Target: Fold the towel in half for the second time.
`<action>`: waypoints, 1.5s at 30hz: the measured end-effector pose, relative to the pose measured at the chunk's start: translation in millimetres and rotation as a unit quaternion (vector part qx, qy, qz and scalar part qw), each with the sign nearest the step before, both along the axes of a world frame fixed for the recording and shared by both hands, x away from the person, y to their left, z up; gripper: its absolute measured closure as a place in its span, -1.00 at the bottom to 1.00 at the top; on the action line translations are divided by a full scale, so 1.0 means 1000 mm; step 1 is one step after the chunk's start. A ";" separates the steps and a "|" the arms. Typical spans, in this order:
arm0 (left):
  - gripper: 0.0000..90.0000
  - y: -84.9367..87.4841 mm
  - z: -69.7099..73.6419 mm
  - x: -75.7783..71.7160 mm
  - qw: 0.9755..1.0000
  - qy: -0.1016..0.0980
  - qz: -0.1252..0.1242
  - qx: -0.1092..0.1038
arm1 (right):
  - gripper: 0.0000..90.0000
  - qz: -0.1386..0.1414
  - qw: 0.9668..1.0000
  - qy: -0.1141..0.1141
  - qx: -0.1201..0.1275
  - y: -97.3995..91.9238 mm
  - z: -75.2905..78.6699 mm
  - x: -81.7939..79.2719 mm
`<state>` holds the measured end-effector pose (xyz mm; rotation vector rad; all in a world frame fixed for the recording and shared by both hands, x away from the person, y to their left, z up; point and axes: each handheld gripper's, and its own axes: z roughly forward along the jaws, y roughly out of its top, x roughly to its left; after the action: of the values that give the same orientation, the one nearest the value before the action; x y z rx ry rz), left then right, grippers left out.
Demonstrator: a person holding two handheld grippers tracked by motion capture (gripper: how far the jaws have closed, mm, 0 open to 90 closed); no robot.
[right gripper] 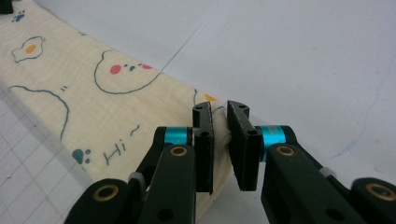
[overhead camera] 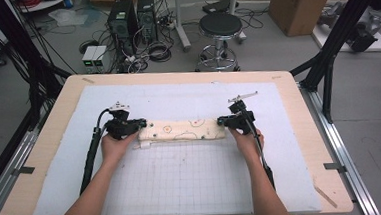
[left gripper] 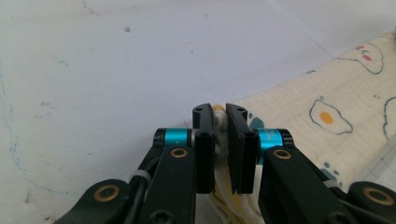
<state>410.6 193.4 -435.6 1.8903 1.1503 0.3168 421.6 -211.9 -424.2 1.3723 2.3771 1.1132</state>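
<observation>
Both grippers are clamped on the folded cloth [overhead camera: 182, 130]: the left gripper [overhead camera: 138, 125] is closed on its left end, the right gripper [overhead camera: 221, 120] on its right end, each with only a thin bunch of fabric between nearly closed jaws. In the left gripper view the gathered cream cloth [left gripper: 327, 116] is seen pinched between the two black pads of the left gripper [left gripper: 220, 140]; in the right gripper view the same is seen at the right gripper [right gripper: 220, 140], where a fold of the cloth [right gripper: 70, 93] is squeezed.

A wooden table [overhead camera: 49, 131] is covered by a white mat [overhead camera: 183, 178], whose near part is ruled with a grid. The cloth is laid as a long, narrow band across the middle of the mat, stretched between the two grippers, just beyond the gridded part.

Fried eggs, bear outlines with pink cheeks and small blue paw prints are printed on the cream fabric. One piece of writing can be read: the word "Hi ~" [right gripper: 116, 148] in dark blue, beside a paw print, near the right end. A small white tag [overhead camera: 143, 145] is seen at the left end; nothing on it can be read.
</observation>
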 end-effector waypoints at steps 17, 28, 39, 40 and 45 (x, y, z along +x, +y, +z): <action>0.27 0.009 0.019 -0.011 0.999 -0.035 -0.001 -0.003 | 0.14 -0.006 0.999 -0.021 0.031 -0.007 0.009 -0.005; 0.09 0.011 0.032 -0.021 0.999 -0.047 -0.025 -0.001 | -0.11 0.005 0.998 -0.046 0.040 -0.006 0.023 -0.015; -0.03 0.009 0.034 -0.026 0.998 -0.048 -0.037 0.000 | -0.31 0.008 0.997 -0.054 0.045 -0.006 0.027 -0.019; -0.04 0.009 0.034 -0.026 0.998 -0.049 -0.037 0.000 | -0.32 0.007 0.998 -0.052 0.046 -0.006 0.028 -0.020; -0.08 0.010 0.036 -0.028 0.998 -0.053 -0.035 -0.006 | -0.40 0.007 0.997 -0.060 0.051 -0.008 0.029 -0.021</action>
<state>382.3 203.5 -399.6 1.8746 1.0111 0.3662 400.3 -219.5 -394.7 1.2819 2.2775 1.2988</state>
